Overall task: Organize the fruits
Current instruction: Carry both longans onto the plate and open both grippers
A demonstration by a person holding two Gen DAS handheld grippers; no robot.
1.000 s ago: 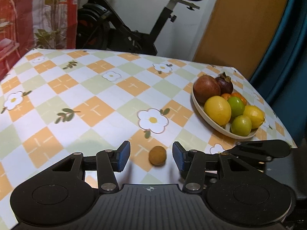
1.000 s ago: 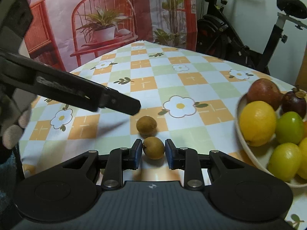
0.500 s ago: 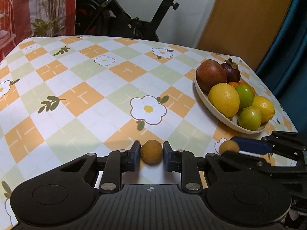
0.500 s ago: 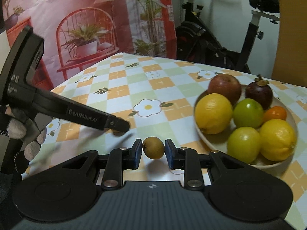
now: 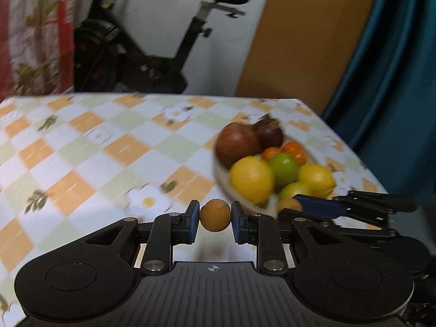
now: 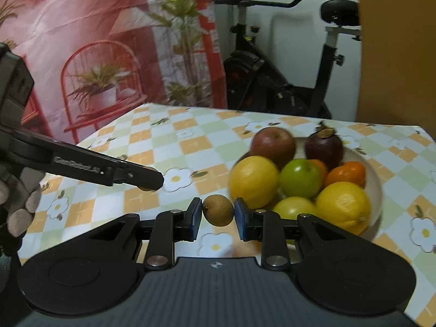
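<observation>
Left wrist view: nearest the lens, the left gripper (image 5: 215, 216) is clamped narrow on a small brown fruit (image 5: 215, 215), its blue pads pressing either side, and the fruit appears to hang clear of the checked tablecloth (image 5: 81, 163). Just to its right, the right gripper (image 5: 293, 207) reaches in from the side, pinching a second small brown fruit (image 5: 288, 205) close against the near rim of the bowl (image 5: 218, 174). In the right wrist view the same grip shows plainly, the right gripper closed on its fruit with the bowl just beyond and to the right of its tips. So both loose fruits are picked up and carried toward the bowl; what seems left is to bring each over the rim and let go, and no other stray fruit shows on the cloth, though blur hides detail. Beyond the tongs, the bowl holds two lemons, two green fruits, small oranges, a red apple (image 6: 273, 142) and a dark mangosteen (image 6: 323, 145) at the far side, heaped fairly full.
</observation>
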